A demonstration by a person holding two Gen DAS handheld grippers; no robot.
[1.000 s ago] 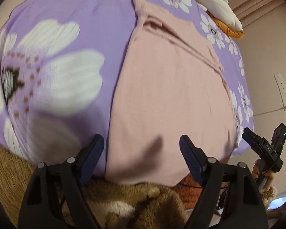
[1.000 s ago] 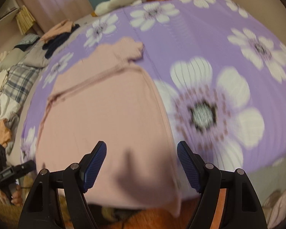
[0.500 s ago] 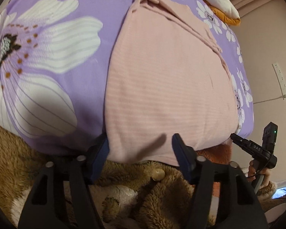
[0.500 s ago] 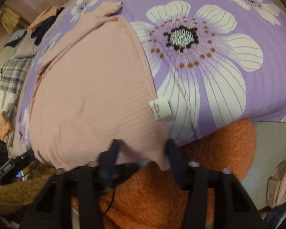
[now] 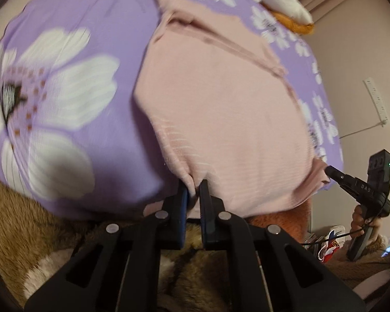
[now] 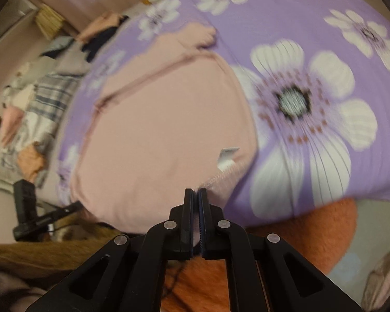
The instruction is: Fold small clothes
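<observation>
Both grippers, left (image 5: pixel 193 189) and right (image 6: pixel 195 195), have just closed, clamping the pink ribbed knit garment's (image 5: pixel 221 109) 6 o'clock hem corners.

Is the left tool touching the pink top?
Touching. In the left wrist view, the left tool, which has just been closing, pinches the hem of the pink top between its pads.

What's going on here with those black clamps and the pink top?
A person is folding a pink top spread on a purple flowered sheet, with a clamp-like gripper in each hand. Both grippers' jaws have just been closing on the near hem: the left gripper pinches one corner, the right gripper the other, near a white tag. The hem looks slightly lifted. No fold is made yet.
</observation>
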